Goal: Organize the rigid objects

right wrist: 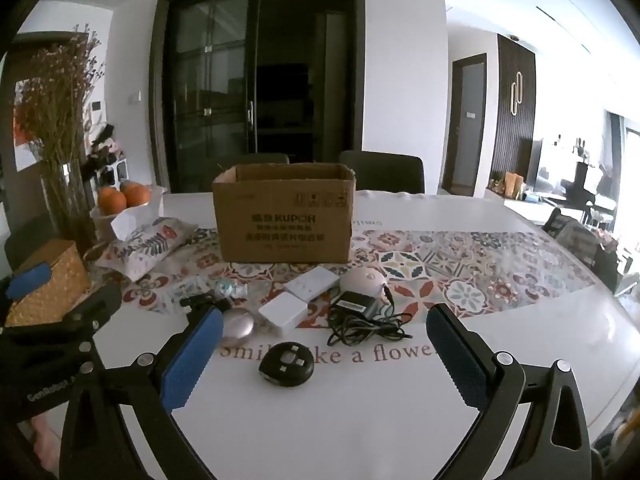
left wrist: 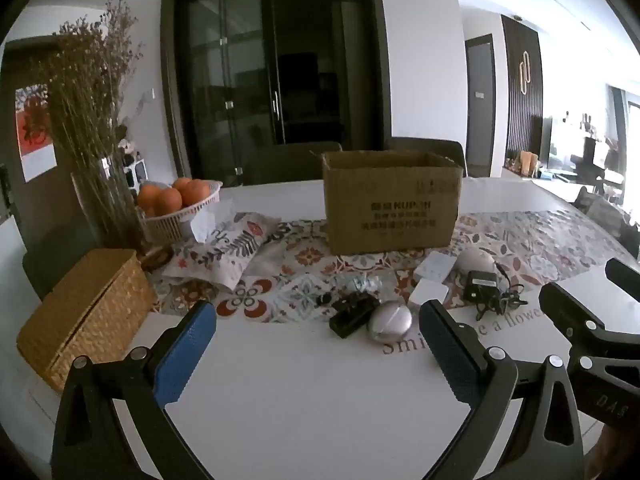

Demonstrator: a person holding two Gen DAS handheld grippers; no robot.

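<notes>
An open cardboard box (left wrist: 392,204) (right wrist: 284,216) stands on the patterned runner at the middle of the white table (right wrist: 360,420). In front of it lie two white boxes (right wrist: 312,284) (right wrist: 282,312), a pale round device (right wrist: 364,280), a black adapter with its tangled cord (right wrist: 354,304) (left wrist: 484,286), a silver oval case (left wrist: 390,320) (right wrist: 238,328), a black rectangular item (left wrist: 354,314) and a round black remote (right wrist: 286,364). My left gripper (left wrist: 318,316) is open and empty, just short of the silver case. My right gripper (right wrist: 325,316) is open and empty, with the remote lying between its fingers' lines.
A wicker box (left wrist: 84,320) sits at the left edge, with a basket of oranges (left wrist: 180,204), a vase of dried flowers (left wrist: 92,120) and a floral tissue pouch (left wrist: 224,248) behind it. Two dark chairs (right wrist: 380,172) stand beyond the table.
</notes>
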